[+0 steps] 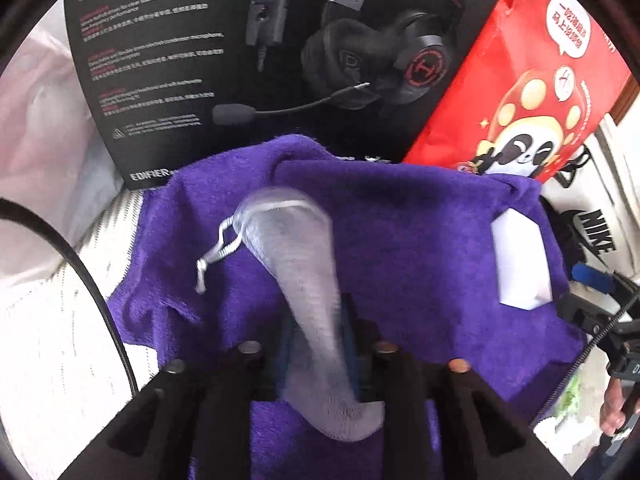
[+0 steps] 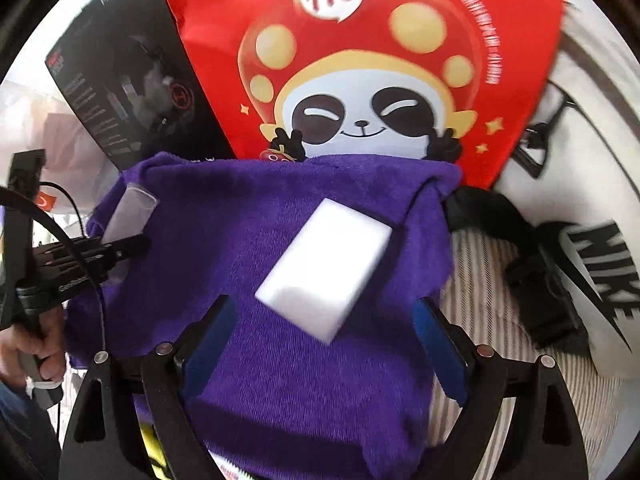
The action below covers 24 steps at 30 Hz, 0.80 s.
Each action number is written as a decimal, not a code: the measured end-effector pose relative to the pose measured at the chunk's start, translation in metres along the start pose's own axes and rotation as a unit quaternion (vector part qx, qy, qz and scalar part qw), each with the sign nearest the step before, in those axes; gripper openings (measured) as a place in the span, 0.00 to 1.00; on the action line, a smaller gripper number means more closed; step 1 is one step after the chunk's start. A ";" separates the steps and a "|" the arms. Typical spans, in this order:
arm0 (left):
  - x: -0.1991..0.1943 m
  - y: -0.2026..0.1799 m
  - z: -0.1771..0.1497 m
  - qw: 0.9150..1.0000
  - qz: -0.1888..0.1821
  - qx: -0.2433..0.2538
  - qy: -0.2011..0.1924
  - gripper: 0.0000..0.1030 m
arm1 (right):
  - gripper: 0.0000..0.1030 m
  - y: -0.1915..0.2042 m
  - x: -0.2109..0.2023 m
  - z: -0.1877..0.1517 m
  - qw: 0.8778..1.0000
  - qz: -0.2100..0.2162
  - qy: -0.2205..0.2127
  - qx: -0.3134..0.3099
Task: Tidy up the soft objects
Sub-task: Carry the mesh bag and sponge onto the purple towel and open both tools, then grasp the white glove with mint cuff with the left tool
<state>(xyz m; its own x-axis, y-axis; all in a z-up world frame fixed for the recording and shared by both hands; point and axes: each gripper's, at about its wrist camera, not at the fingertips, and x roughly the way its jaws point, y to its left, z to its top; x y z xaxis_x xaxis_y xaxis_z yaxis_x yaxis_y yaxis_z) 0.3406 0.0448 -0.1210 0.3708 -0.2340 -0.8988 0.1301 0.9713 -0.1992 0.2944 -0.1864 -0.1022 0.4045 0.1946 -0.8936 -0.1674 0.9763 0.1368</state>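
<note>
A purple towel (image 1: 420, 248) lies spread on the striped surface; it also shows in the right wrist view (image 2: 280, 380). My left gripper (image 1: 320, 340) is shut on a translucent mesh drawstring pouch (image 1: 296, 256) and holds it over the towel; the pouch also shows in the right wrist view (image 2: 128, 216). A white sponge block (image 2: 326, 268) lies on the towel, seen at the right in the left wrist view (image 1: 520, 260). My right gripper (image 2: 324, 320) is open, its blue pads on either side of the sponge's near end.
A black headset box (image 1: 224, 60) and a red panda bag (image 2: 360, 60) stand behind the towel. A white Nike bag (image 2: 592, 272) with black straps lies to the right. White fabric (image 1: 36, 160) lies to the left.
</note>
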 end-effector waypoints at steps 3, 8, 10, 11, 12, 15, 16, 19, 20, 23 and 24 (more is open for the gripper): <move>-0.004 -0.008 -0.004 1.000 -0.002 0.002 -0.002 0.53 | 0.86 -0.002 -0.016 -0.010 1.000 0.004 -0.006 0.015; -0.004 -0.020 -0.015 1.000 0.016 0.012 0.010 0.65 | 0.86 -0.017 -0.043 -0.015 1.000 0.004 -0.018 0.026; -0.008 -0.024 -0.019 1.000 0.021 0.008 0.010 0.65 | 0.86 -0.024 -0.057 -0.026 0.999 0.003 -0.020 0.030; -0.011 -0.025 -0.020 1.000 0.022 0.006 0.010 0.66 | 0.86 -0.028 -0.064 -0.033 0.999 0.003 -0.020 0.033; -0.014 -0.027 -0.021 1.000 0.023 0.004 0.011 0.68 | 0.86 -0.031 -0.070 -0.039 0.999 0.003 -0.021 0.037; -0.029 -0.037 -0.024 0.999 0.030 0.012 0.006 0.71 | 0.86 -0.036 -0.082 -0.056 0.999 0.002 -0.020 0.042; -0.033 -0.040 -0.025 0.999 0.034 0.015 0.004 0.71 | 0.86 -0.033 -0.083 -0.060 0.999 0.000 -0.021 0.046; -0.046 -0.049 -0.030 0.999 0.046 0.028 -0.001 0.75 | 0.86 -0.030 -0.082 -0.070 0.998 0.002 -0.021 0.057; -0.048 -0.052 -0.032 0.998 0.050 0.032 -0.002 0.75 | 0.87 -0.030 -0.082 -0.073 0.998 0.003 -0.021 0.061; -0.051 -0.055 -0.036 0.998 0.053 0.036 -0.003 0.75 | 0.87 -0.032 -0.088 -0.086 0.998 0.005 -0.019 0.067; -0.061 -0.043 -0.038 0.998 0.052 0.037 -0.004 0.75 | 0.86 -0.033 -0.091 -0.090 0.998 0.005 -0.017 0.067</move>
<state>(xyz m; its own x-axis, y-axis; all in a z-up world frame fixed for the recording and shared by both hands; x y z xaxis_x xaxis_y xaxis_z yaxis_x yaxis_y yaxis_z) 0.2770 0.0190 -0.0721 0.3926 -0.1319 -0.9102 0.1581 0.9846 -0.0745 0.1824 -0.2444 -0.0640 0.4337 0.2049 -0.8774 -0.0505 0.9778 0.2033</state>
